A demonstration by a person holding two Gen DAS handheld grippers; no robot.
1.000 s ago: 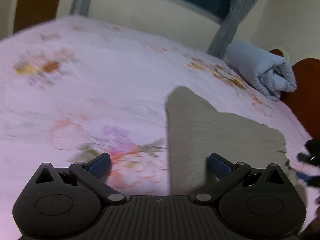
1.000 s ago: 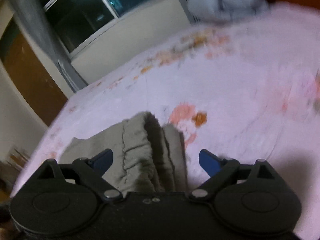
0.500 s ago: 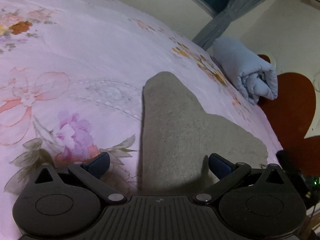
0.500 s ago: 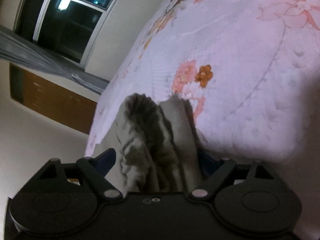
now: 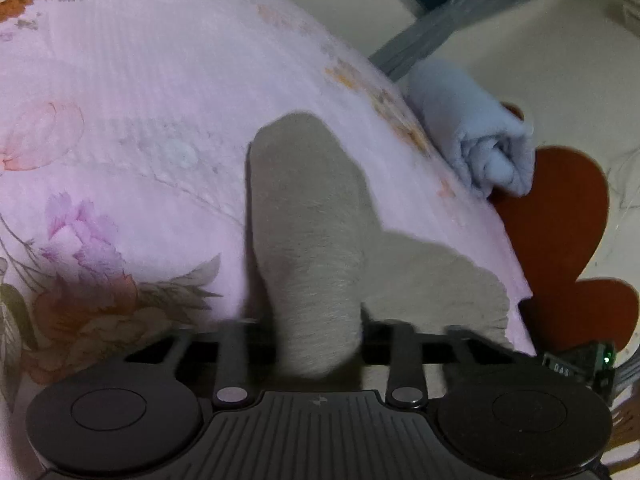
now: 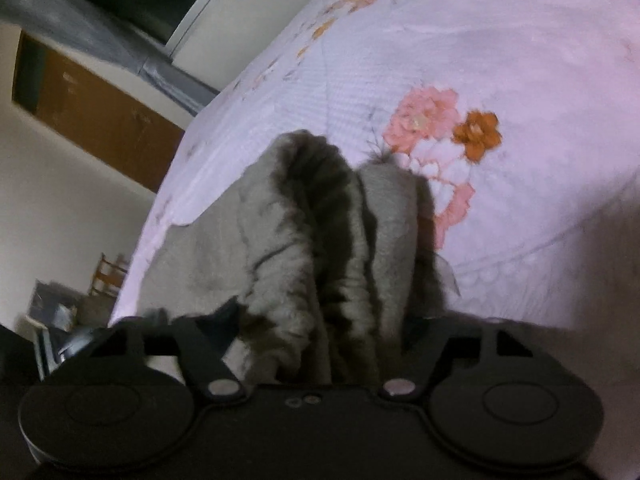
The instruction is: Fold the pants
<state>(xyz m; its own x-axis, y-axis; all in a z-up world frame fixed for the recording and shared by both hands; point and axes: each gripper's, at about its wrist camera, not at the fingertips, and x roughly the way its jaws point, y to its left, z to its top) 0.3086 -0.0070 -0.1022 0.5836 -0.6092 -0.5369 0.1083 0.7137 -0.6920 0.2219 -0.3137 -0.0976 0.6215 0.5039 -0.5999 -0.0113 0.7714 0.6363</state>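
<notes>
The grey-beige pants (image 5: 312, 216) lie on the pink floral bed sheet (image 5: 140, 92). In the left wrist view a leg end bunches up between the jaws, and my left gripper (image 5: 318, 336) is shut on it; the fingertips are hidden by the cloth. In the right wrist view the ribbed waistband (image 6: 320, 216) of the pants rises in folds between the jaws. My right gripper (image 6: 320, 336) is shut on this bunched cloth, its fingertips mostly hidden.
A rolled light-blue blanket (image 5: 472, 136) lies at the far bed edge by a red-brown headboard (image 5: 560, 216). A window with grey curtains (image 6: 120, 40) and a brown cabinet (image 6: 100, 120) stand beyond the bed. The sheet (image 6: 500, 80) stretches out to the right.
Both grippers went from open to shut on the pants. The cloth now bunches up between the jaws, and both views are tilted closer to the bed.
</notes>
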